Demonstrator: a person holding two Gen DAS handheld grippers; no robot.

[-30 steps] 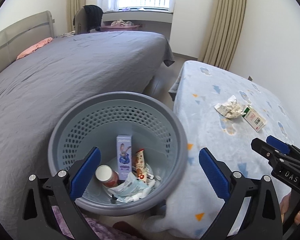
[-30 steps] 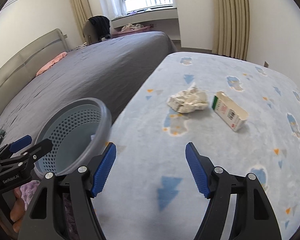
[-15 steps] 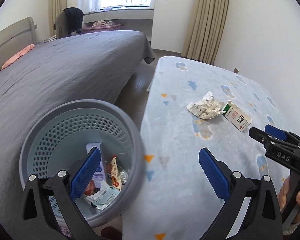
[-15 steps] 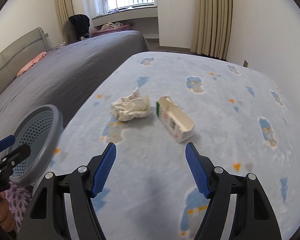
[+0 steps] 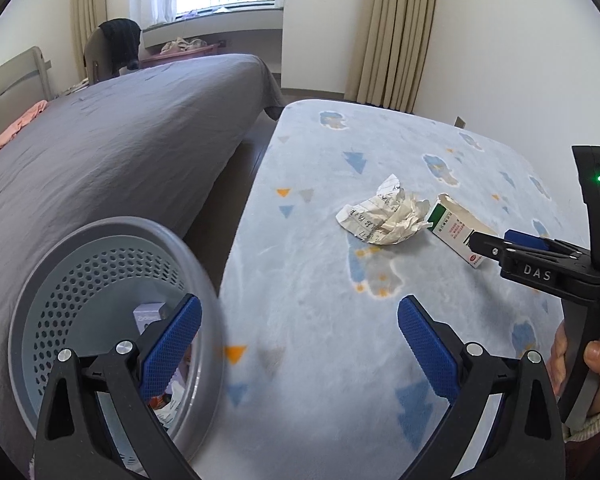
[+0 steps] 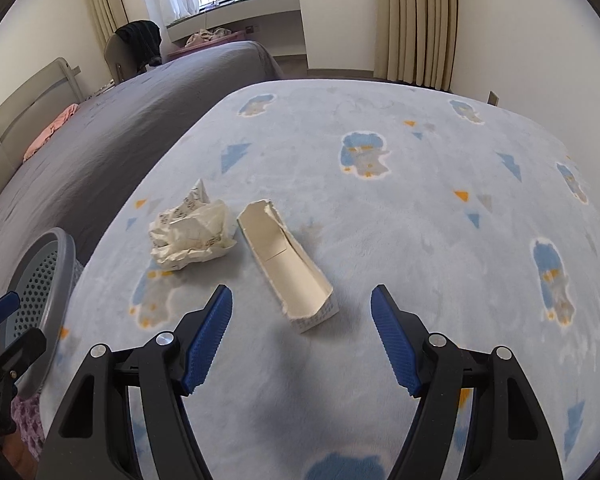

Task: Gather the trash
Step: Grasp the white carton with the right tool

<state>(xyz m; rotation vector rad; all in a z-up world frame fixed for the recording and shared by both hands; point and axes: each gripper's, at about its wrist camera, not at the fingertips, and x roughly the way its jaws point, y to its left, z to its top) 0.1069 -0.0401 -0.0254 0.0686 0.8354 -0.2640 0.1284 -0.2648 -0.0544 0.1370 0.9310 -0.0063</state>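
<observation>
A: Where did the trash lie at that moment?

B: Two pieces were on the blue patterned blanket [image 6: 380, 216] that covered the surface: a crumpled paper [image 6: 192, 236] and, just beside it and perhaps touching, a torn carton [image 6: 288, 268] lying on its side with the open face up. The grey basket [image 5: 100, 280] stood at the blanket's near left edge, with some trash already inside.

A: And the hand-held grippers?

B: The right hand-held gripper [image 6: 302, 340] had its blue pads spread wide with nothing between them, poised short of the carton's near end. The left hand-held gripper [image 5: 300, 344] was spread and empty too, one pad in front of the basket rim, the other over the blanket.

A: So what did the step call for?

B: I judged the carton to be the right one's target. The box was long and lay at a slant to the jaws, so the wrist would have wanted a turn to bring the pads square across the two long walls, not end to end. Thin torn card crushes easily, so a gentle close near the middle seemed best, low enough to catch both walls without pinching the plush blanket.

A: Any risk?

B: Nudging the paper, or dragging the blanket with the pads.
</observation>
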